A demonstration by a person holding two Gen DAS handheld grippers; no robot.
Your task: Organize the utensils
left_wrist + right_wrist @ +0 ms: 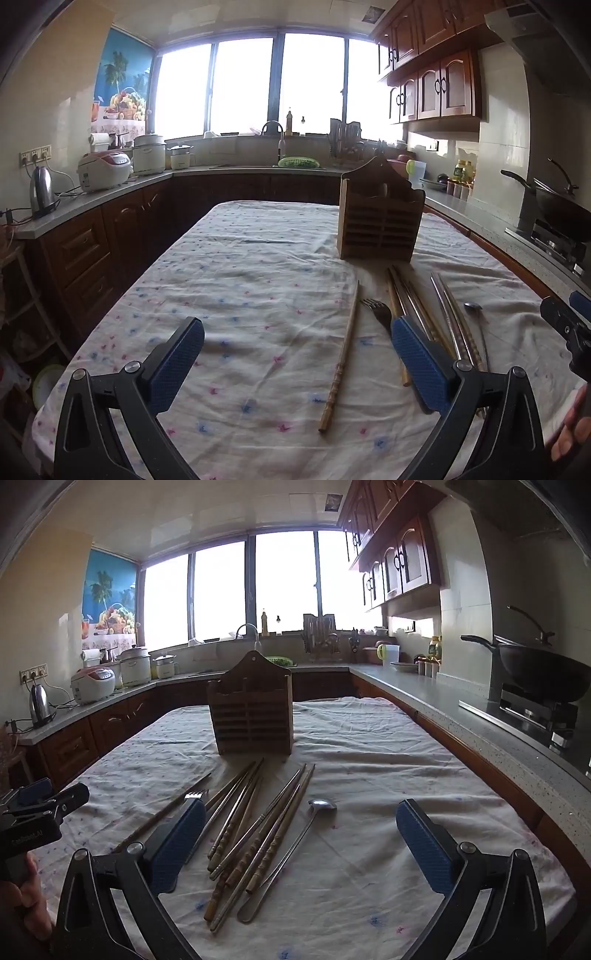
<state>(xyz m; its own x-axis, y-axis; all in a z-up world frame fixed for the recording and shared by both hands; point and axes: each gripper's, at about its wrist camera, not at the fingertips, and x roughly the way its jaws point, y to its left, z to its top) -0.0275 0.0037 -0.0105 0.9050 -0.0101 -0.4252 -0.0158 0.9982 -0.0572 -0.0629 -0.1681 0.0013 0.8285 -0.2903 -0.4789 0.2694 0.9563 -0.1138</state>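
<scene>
Two claws hover over the cloth-covered surface (369,746), and neither holds anything. The left claw (297,363) has its blue pads spread wide apart, with one wooden chopstick (341,360) lying on the cloth between them. The right claw (301,843) is equally wide open, and its gap frames most of the loose utensils.

Outward from the right claw lies the main pile: a fan of chopsticks (255,830), wood and metal mixed, crossing one another with their tips aimed toward the far end. Just beside them on the right lies a metal spoon (295,843), bowl away from the camera. A fork (196,796) shows only its tines, just past the claw's left pad (the handle is hidden behind it). The single chopstick lies a little apart on the left of the pile.

Beyond the tips stands the wooden utensil holder (252,716), upright, slatted front facing the claws. Its compartments look mostly empty, though in the left view something rounded may sit inside; I cannot tell what.

By my reading the task has barely begun: every utensil in plain sight lies on the cloth, and all of them must yet go into the holder.
</scene>
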